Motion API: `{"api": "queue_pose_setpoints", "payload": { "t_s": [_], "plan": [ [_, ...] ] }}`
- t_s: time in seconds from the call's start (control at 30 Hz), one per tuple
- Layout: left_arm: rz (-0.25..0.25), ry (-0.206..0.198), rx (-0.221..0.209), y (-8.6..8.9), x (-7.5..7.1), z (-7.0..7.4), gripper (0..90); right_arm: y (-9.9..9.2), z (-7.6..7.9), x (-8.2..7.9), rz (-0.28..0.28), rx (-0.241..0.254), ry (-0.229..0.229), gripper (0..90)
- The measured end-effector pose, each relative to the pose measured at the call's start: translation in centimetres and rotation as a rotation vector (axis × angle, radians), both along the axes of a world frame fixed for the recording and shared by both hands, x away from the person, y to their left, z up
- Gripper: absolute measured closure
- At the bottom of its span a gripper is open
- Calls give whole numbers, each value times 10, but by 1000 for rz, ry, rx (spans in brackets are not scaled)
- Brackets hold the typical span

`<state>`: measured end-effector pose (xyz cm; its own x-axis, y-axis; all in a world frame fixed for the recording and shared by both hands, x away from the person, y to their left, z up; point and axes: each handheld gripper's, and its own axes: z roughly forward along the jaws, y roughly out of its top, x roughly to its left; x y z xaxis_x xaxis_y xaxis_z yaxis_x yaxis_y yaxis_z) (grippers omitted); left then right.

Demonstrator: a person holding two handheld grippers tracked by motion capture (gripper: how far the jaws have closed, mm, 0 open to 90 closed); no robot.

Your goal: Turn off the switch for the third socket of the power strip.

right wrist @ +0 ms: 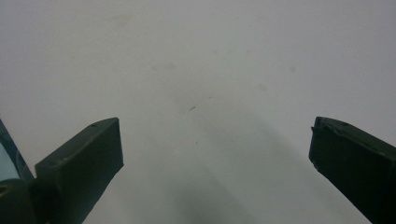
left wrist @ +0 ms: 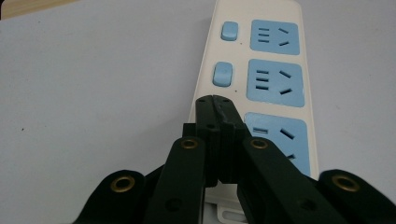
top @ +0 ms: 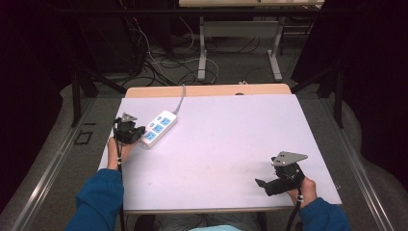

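Observation:
A white power strip (top: pixel 160 127) with three blue sockets lies at the table's left, its grey cord running to the far edge. In the left gripper view the power strip (left wrist: pixel 275 79) has small blue switches (left wrist: pixel 222 73) beside the sockets. My left gripper (left wrist: pixel 214 100) is shut with nothing between its jaws. Its tips sit over the strip's near end, beside the nearest socket, and hide what lies under them. In the high view the left gripper (top: pixel 139 134) meets the strip's near end. My right gripper (top: pixel 261 184) stands open above the bare table surface (right wrist: pixel 201 70) at the front right.
The white table top (top: pixel 226 139) has a wooden strip along its far edge. Beyond it are another table's legs (top: pixel 202 57) and tangled cables on the floor. The person's blue sleeves (top: pixel 98 199) come in from the bottom.

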<state>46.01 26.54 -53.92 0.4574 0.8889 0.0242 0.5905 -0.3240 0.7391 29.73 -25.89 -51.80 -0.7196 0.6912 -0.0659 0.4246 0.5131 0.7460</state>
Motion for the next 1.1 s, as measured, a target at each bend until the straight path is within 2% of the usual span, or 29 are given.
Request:
{"api": "queue_pose_setpoints", "payload": {
  "t_s": [0.17, 0.2, 0.23, 0.4, 0.43, 0.5, 0.7, 0.83, 0.93, 1.1],
  "plan": [
    [0, 1, 2, 0, 0, 0, 900, 0, 0, 0, 3, -2, 4, 23],
    [-1, 1, 0, 0, 0, 0, 900, 0, 1, -1, 0, -7, 15, 23],
    [0, -3, 0, -1, 0, 0, 900, 0, 1, 0, -2, 3, 6, 23],
    [1, -6, -1, -1, 0, 0, 900, 0, 1, 0, 0, -9, 12, 23],
    [2, -6, -1, -1, 0, 0, 900, 1, 0, -1, -6, 0, 0, 23],
    [1, -6, -1, -1, 0, 0, 900, 0, 1, -1, -3, -5, 16, 23],
    [0, -7, -1, -1, 0, 0, 900, 0, 0, -1, -1, 2, 9, 23],
    [-5, -4, 22, -1, 0, 0, 900, 0, 0, 0, -2, 6, 4, 23],
    [-1, -9, 7, -1, 0, 0, 900, 0, 0, 0, -3, 4, 4, 23],
    [5, -4, 10, -2, 0, 0, 900, 0, 0, 0, -3, 5, 4, 23]
  ]
}}
